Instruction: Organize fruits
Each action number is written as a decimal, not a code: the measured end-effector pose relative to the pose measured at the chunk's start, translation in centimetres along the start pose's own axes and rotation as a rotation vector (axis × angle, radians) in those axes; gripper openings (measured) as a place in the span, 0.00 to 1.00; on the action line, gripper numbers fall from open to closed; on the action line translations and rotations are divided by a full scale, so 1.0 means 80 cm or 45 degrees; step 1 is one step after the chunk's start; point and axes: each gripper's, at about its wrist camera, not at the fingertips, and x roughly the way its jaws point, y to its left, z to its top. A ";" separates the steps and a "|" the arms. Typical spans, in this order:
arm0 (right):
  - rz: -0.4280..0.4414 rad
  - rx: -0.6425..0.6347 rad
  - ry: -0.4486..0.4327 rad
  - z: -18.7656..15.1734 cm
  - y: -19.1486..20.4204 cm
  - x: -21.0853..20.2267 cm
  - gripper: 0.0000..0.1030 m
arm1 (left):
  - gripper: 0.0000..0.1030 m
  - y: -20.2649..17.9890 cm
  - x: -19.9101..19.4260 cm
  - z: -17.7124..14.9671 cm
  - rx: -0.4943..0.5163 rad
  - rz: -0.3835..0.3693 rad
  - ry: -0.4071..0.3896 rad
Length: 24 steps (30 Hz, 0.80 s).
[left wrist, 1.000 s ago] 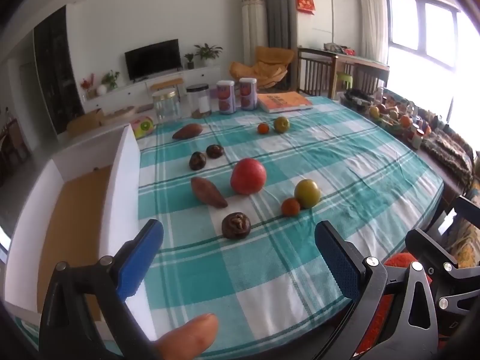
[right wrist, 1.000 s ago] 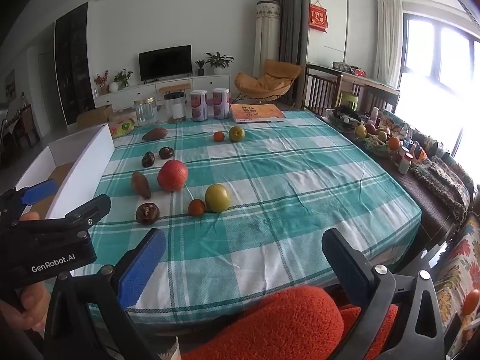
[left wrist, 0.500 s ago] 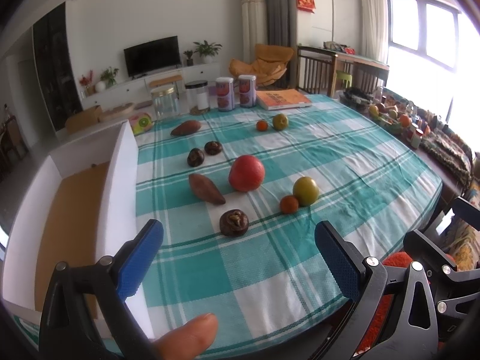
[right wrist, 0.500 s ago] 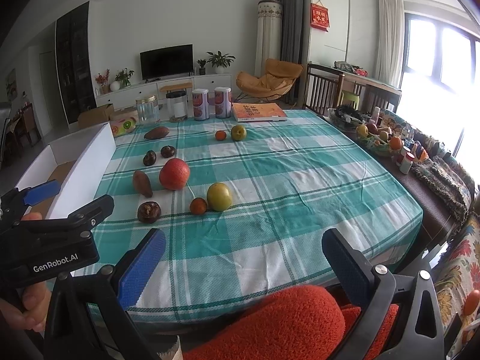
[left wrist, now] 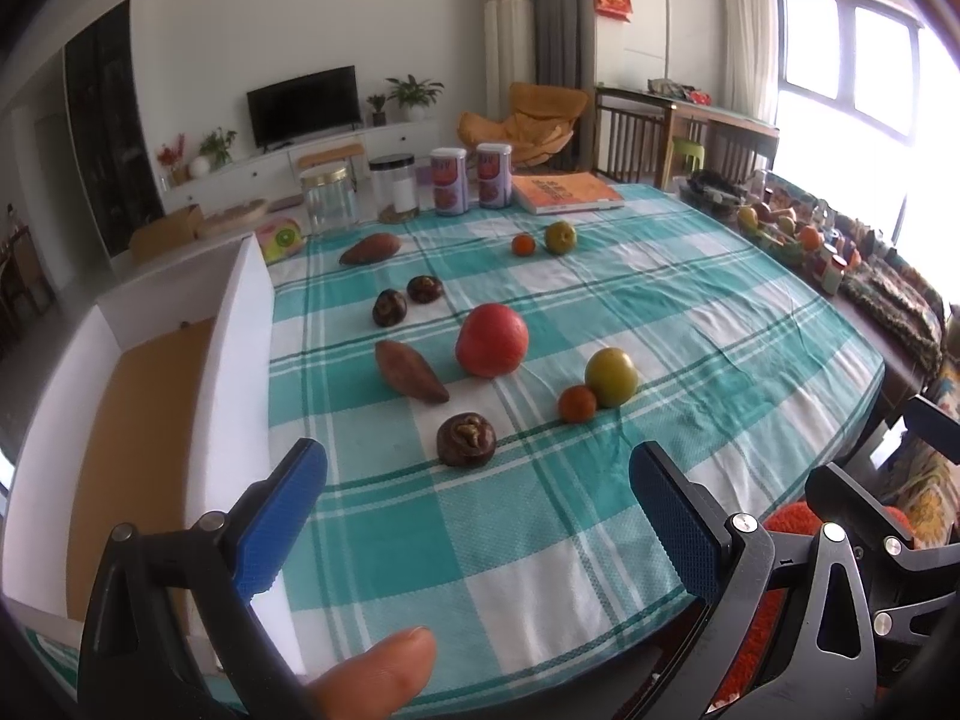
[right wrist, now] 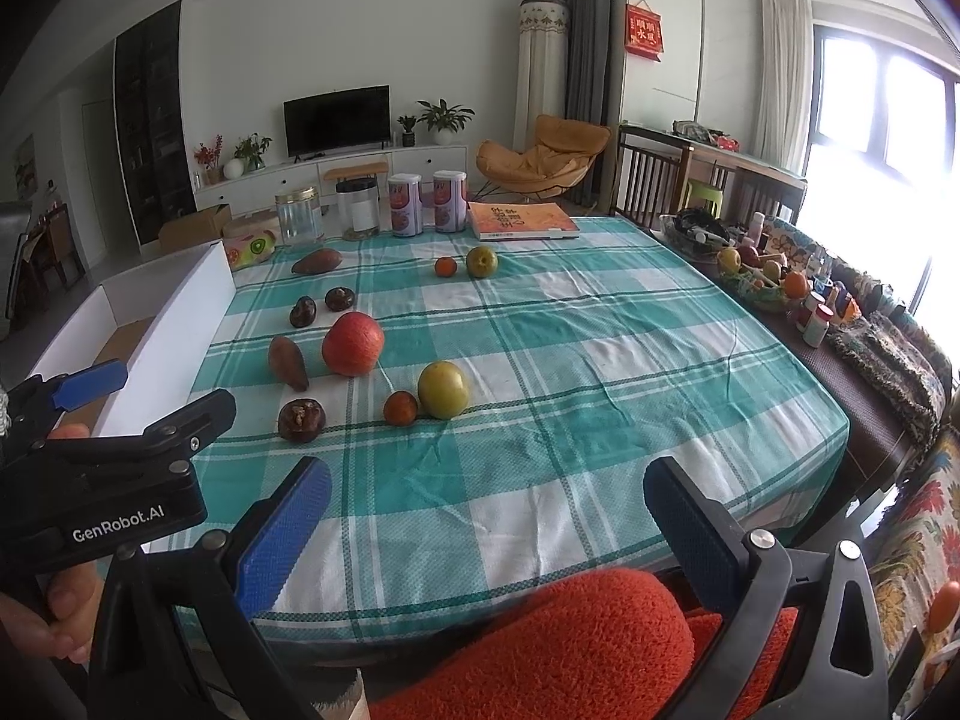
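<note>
Both poised at the near edge of the table [left wrist: 690,276] with its teal-and-white checked cloth, nothing gripped; left hand-held gripper [left wrist: 474,516] with blue pads spread wide apart and empty; right hand-held gripper [right wrist: 486,525] likewise spread wide and empty, above an orange fuzzy cushion [right wrist: 540,642].

Fruits loose on the cloth, none yet in the white open cardboard box [left wrist: 234,324] at nine o'clock; nearest, dead ahead of the left pads, a dark brown wrinkled round fruit [left wrist: 466,439]; at one o'clock of it a small orange citrus [left wrist: 578,403] touching a yellow-green round fruit [left wrist: 611,377]; beyond, at twelve o'clock, a large red round fruit [left wrist: 492,339] with a brown tapered sweet potato [left wrist: 410,371] just beside it at nine; farther still two more dark fruits, another sweet potato, and a second orange-and-green pair near an orange book [left wrist: 567,192].

Judged as the very start: approach step, no pick made; next move probably calls for lowering the left pads around the nearest dark fruit, closing gently to avoid rolling it, then carrying it toward the box at nine o'clock.
</note>
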 end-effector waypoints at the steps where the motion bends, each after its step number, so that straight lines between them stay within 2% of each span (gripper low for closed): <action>1: 0.000 -0.001 0.000 0.000 0.000 0.000 1.00 | 0.99 0.000 0.000 0.000 0.000 0.000 0.000; 15: 0.001 -0.004 0.001 0.001 -0.001 0.000 1.00 | 0.99 0.001 0.001 0.000 -0.001 -0.002 0.004; 17: -0.001 -0.045 0.007 0.002 0.001 0.002 1.00 | 0.99 0.000 0.000 -0.001 0.000 -0.003 0.004; 19: -0.087 -0.161 -0.002 0.012 0.001 -0.001 1.00 | 0.99 0.001 0.001 -0.001 -0.002 -0.005 0.002; 22: -0.423 -0.390 -0.035 0.029 -0.004 -0.013 1.00 | 0.99 -0.002 0.006 -0.008 -0.004 -0.021 0.010; 24: -0.496 -0.456 0.065 0.035 -0.014 -0.005 1.00 | 0.99 -0.003 0.015 -0.015 -0.008 -0.029 0.040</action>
